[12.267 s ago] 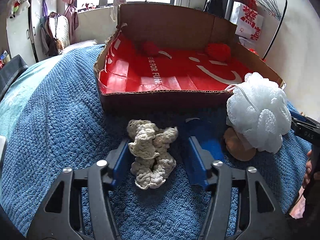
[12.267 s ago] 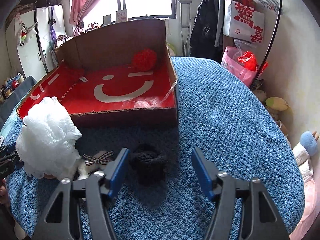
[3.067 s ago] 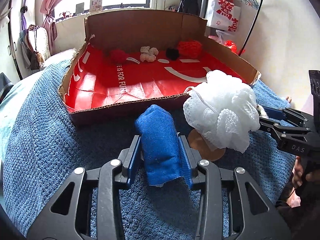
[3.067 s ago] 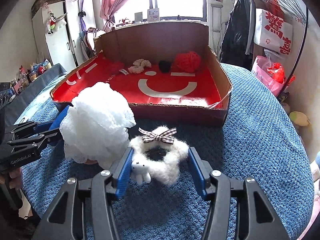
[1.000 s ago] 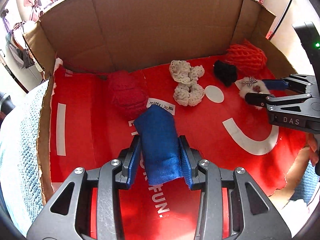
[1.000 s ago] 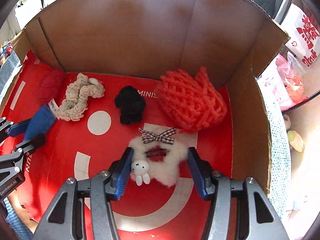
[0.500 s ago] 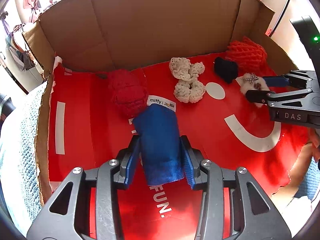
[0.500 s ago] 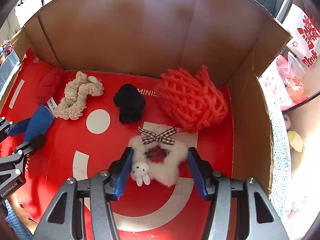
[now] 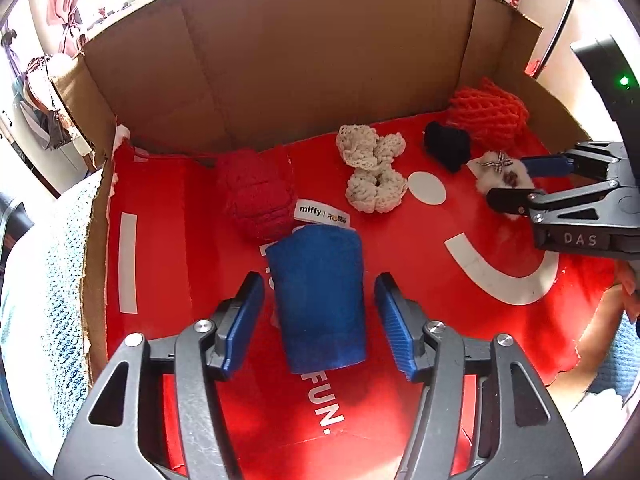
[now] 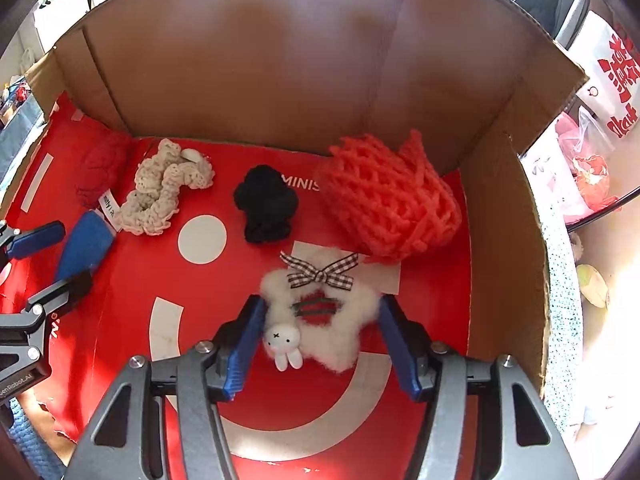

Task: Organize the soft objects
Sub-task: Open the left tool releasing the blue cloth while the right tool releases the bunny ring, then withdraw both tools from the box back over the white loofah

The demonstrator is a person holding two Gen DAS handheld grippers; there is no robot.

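Both grippers are inside the cardboard box (image 9: 312, 60) with the red floor (image 10: 120, 300). My left gripper (image 9: 320, 320) is open, its pads clear of the rolled blue cloth (image 9: 320, 296) that lies on the floor between them. My right gripper (image 10: 320, 332) holds the white fluffy scrunchie (image 10: 340, 332) with a checked bow and small rabbit charm, both pads against its sides, low over the floor. The scrunchie also shows in the left wrist view (image 9: 502, 174), and the blue cloth in the right wrist view (image 10: 86, 240).
In the box lie a dark red knit ball (image 9: 256, 196), a cream crochet scrunchie (image 9: 372, 172), a black scrunchie (image 10: 266, 204) and an orange knit piece (image 10: 388, 204). Cardboard walls stand at the back and right. A blue blanket (image 9: 44, 264) lies outside on the left.
My left gripper has opened and let go of the blue cloth, which now lies on the box floor. My right gripper has barely moved, still holding the white scrunchie.
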